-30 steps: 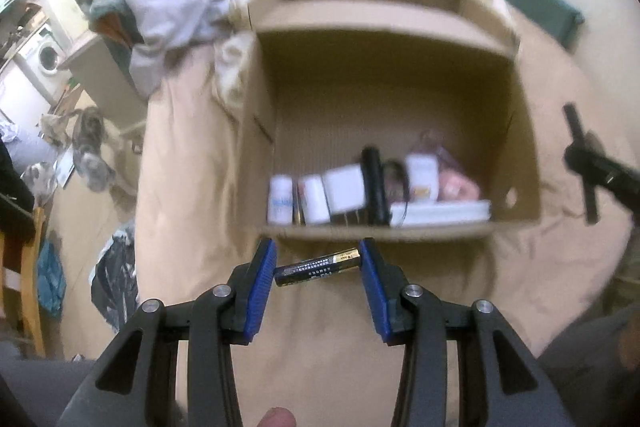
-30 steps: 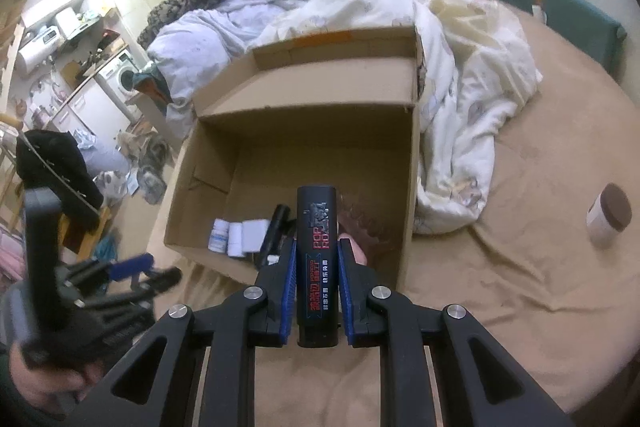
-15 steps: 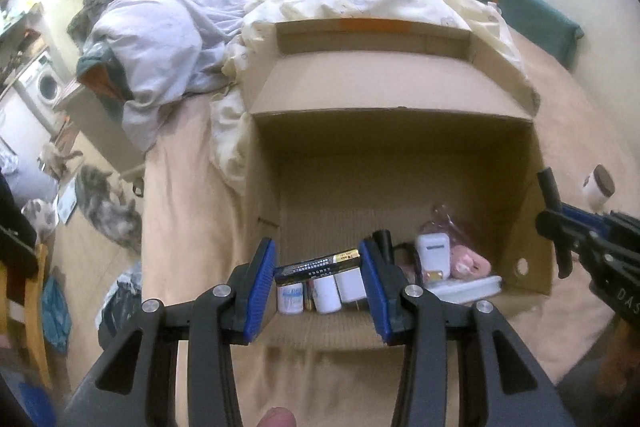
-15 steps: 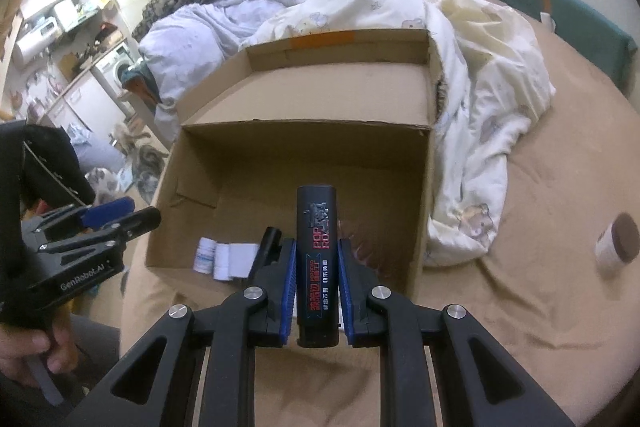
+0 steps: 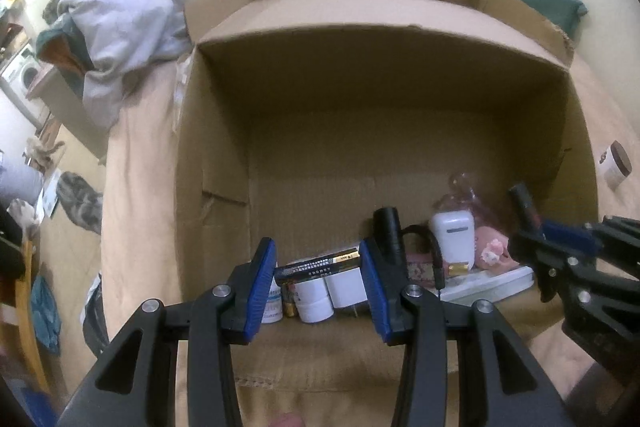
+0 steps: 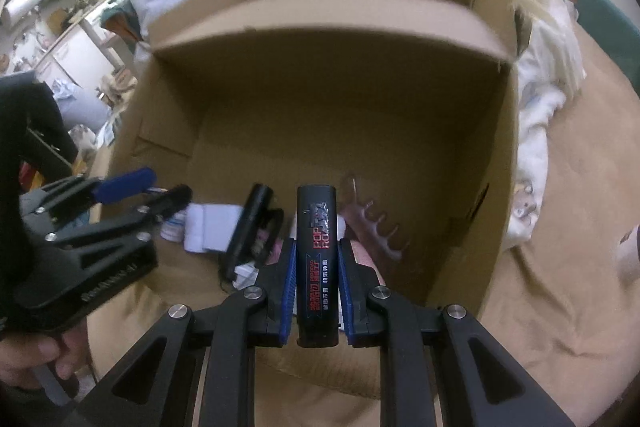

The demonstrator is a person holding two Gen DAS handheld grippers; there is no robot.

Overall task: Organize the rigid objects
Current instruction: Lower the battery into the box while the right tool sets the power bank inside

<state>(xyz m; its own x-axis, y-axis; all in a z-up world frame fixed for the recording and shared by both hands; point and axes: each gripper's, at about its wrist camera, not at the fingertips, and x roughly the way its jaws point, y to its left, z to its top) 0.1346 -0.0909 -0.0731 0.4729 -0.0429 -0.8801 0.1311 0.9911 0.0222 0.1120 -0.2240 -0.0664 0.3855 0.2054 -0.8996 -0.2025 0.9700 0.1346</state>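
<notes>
The left tool (image 5: pixel 318 265) grips a black and gold battery (image 5: pixel 322 263) crosswise, one end against each blue pad, over the near wall of the cardboard box (image 5: pixel 576 131). The right tool (image 6: pixel 317 263) is clamped on an upright black rectangular case with red lettering (image 6: pixel 317 259), its top standing clear above the pads, also over the box's near wall. In the right wrist view a hand (image 6: pixel 28 351) holds the left tool's handle at the lower left.

The box sits open on the bed (image 5: pixel 136 195), whose sheet is tan. Along the inside of the box's near wall lies a row of things: two small white bottles (image 5: pixel 314 299) and a white block (image 5: pixel 346 289) just behind the battery, a black cylinder (image 5: pixel 387 235) leaning upright beside them, then a white charger (image 5: pixel 452 237), a pink item (image 5: pixel 492 251) and a flat white box (image 5: pixel 488 281) toward the near right corner. The rest of the box floor is bare cardboard.

Right of the box, a brown-lidded jar (image 5: pixel 616 165) lies on the sheet. Beyond the box's far flap, rumpled white and pale blue bedding (image 5: pixel 132 23) is heaped at the far end of the bed.
</notes>
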